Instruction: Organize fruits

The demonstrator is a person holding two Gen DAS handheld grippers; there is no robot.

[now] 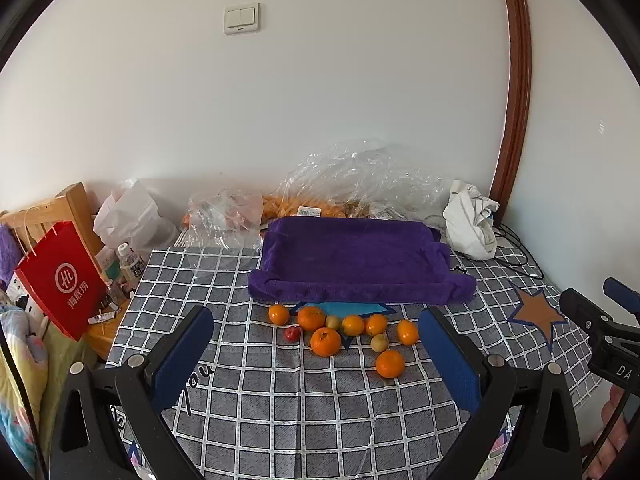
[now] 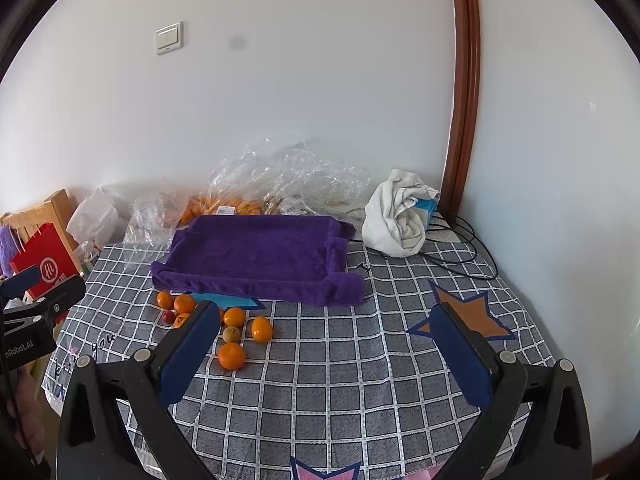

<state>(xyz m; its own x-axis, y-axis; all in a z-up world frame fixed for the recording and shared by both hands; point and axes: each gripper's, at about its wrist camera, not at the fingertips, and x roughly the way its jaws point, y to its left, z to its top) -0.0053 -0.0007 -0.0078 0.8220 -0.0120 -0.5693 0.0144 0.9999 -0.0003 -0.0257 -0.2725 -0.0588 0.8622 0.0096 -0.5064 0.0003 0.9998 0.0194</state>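
On the checked tablecloth (image 1: 280, 400), oranges (image 1: 325, 341) lie before both released, empty grippers (image 1: 316, 344) (image 2: 324, 340).

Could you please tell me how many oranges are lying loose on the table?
7, all in front of the purple tray: four in a back row, one right, two nearer. None appear hidden.

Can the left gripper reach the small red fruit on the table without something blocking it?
Probably yes. The left gripper is open and holds nothing, and the checked cloth before it lies bare. But the red fruit sits close beside an orange, so the fingers might nudge that orange as they close.
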